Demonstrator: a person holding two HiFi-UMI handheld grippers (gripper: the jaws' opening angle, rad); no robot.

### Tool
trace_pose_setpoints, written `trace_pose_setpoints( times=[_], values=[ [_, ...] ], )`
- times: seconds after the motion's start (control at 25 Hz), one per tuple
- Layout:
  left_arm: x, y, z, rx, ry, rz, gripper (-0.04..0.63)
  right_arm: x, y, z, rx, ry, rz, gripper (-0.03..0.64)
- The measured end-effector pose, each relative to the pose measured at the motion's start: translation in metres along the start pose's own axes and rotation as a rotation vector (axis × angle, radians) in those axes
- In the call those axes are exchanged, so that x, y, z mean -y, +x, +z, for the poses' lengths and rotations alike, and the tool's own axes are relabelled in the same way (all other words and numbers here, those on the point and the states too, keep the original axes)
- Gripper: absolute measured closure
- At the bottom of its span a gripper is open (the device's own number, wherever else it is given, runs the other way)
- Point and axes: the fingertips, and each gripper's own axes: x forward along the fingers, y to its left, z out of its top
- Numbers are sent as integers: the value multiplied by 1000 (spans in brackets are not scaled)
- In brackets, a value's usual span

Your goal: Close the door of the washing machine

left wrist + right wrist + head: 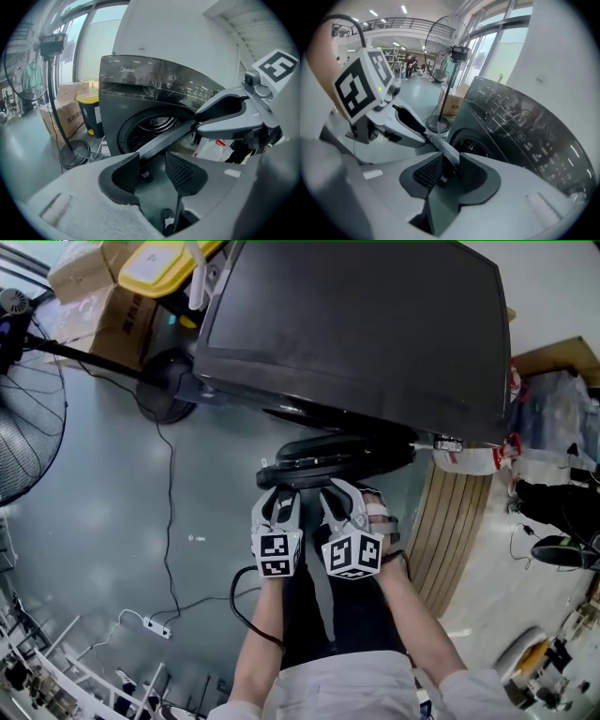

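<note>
The washer (356,324) is seen from above in the head view, dark and front-loading. Its door (328,457) is swung out from the front towards the person, so only its edge is shown. The drum (151,126) is left uncovered behind it, and the task is judged not yet done.

Both grippers are brought to the door's free rim, side by side and pointing downward at it. That end lies farthest from the hinge, so it is probably chosen because the least push is needed there.

The left gripper (152,164) is held released. Its jaws stand apart with the rim running between them, a gap is seen on the right pad's side, and the left pad lies against or just beside the rim. Held this way it appears to serve as a guide or pusher, not as a clamp.

The right gripper (447,166) is set astride the same rim nearer the person's right. Its pads appear clenched on the door, whose thin edge fills the space between the tips. With this grip the swing can be steered and a slam avoided.

The next move is judged to be a level push towards the washer until the latch catches. A slip off the narrow rim is the likeliest fault. The floor (112,502) beside the door is crossed by a cable, well apart from the swing.
</note>
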Motion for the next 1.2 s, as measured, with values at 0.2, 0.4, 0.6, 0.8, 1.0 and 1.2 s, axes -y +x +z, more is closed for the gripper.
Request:
trace_pose_setpoints(
  times=[0.2,0.4,0.6,0.8,1.0,1.2],
  values=[
    [-9,12,12,-12,0,-21,425,-4,4,-17,23,535,45,578],
    [-19,18,21,-34,36,1,442,15,24,-38,60,919,-51,615],
    [-28,29,25,-28,-1,39,549,34,35,-45,85,1040,-162,615],
    [-31,39,24,-40,-69,35,592,43,38,-47,102,1081,-207,615],
    [-26,55,30,-26,-58,-24,591,52,36,-50,99,1071,-229,615],
    [-27,68,39,0,-42,-57,592,67,32,-64,113,1140,-285,615]
  ],
)
